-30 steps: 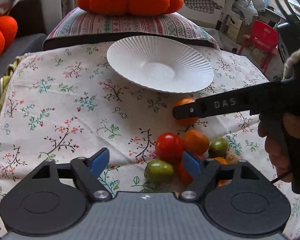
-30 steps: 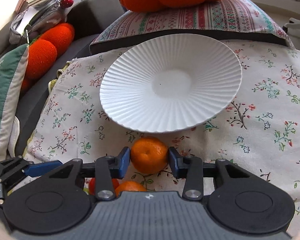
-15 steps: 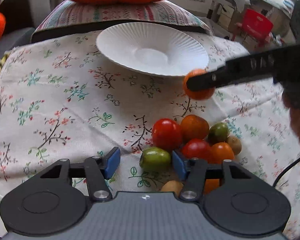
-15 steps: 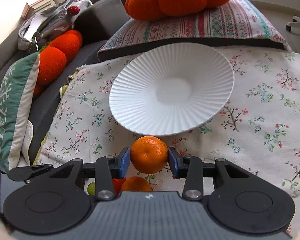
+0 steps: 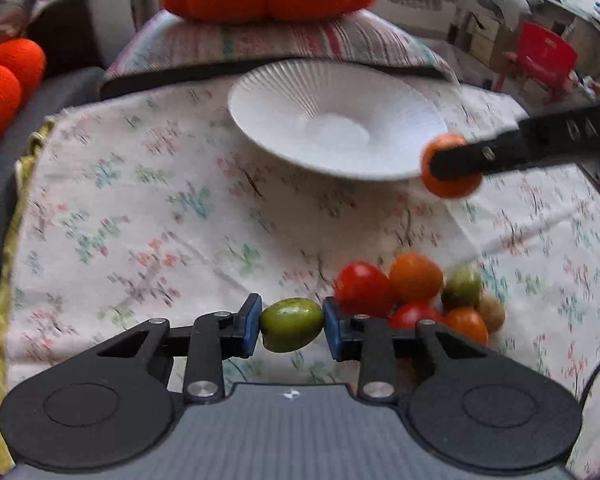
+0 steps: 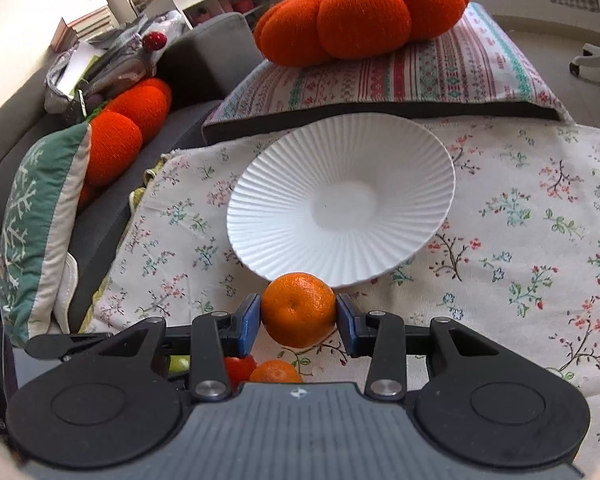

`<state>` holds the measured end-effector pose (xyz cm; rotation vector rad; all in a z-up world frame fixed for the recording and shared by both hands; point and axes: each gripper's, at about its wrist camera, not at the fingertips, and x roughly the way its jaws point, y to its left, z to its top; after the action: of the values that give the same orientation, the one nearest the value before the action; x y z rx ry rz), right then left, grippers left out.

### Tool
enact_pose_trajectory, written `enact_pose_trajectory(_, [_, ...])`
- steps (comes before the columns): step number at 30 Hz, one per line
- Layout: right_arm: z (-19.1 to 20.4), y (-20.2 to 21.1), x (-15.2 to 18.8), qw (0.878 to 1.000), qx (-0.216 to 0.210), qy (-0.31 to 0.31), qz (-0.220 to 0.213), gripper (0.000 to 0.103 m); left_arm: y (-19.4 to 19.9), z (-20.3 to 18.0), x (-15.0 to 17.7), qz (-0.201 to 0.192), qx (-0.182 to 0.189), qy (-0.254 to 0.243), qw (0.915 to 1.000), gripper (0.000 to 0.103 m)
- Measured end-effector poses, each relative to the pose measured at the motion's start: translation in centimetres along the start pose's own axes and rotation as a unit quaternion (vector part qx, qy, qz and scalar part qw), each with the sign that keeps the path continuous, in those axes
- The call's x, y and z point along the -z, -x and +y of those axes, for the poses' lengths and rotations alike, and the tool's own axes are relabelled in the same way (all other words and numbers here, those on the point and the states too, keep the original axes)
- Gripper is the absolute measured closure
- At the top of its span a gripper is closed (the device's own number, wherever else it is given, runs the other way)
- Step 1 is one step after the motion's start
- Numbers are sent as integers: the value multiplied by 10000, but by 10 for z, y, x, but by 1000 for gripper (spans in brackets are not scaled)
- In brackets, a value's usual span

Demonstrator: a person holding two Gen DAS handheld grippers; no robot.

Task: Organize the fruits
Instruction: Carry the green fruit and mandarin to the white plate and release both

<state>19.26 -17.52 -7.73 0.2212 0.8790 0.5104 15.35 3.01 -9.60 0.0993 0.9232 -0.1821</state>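
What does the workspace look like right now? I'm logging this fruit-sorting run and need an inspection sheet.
Surface: floral cloth.
Job's things: white plate holds no fruit; fruit pile on the cloth.
Clutter: nothing seen on the cloth.
Grippers: left gripper shut on green fruit; right gripper shut on mandarin, near the plate's rim.
Cables: dark cable at the left view's edge.
Surroundings: pumpkin cushion on striped pillow; sofa.
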Motion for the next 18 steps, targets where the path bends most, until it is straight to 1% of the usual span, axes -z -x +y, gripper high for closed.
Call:
enact_pose_trajectory(5, [0,8,-9,9997,11,10,-245,66,14,9,-26,-519,-74,271,9983,89])
enact_pose_trajectory(9, [-6,3,-17,9990,164,-55,-403,66,12,6,-49,-798,-103,326,9962,89])
enact_pose_trajectory(14, [-19,-1,-27,9977,195,-255,-595,66,1,6,-72,-959,-155,428,9944,89])
enact_pose_trajectory(18, [-32,-10,-32,9968,216,-477,-607,66,-10,10,-84,-977,-134,592,9934,89])
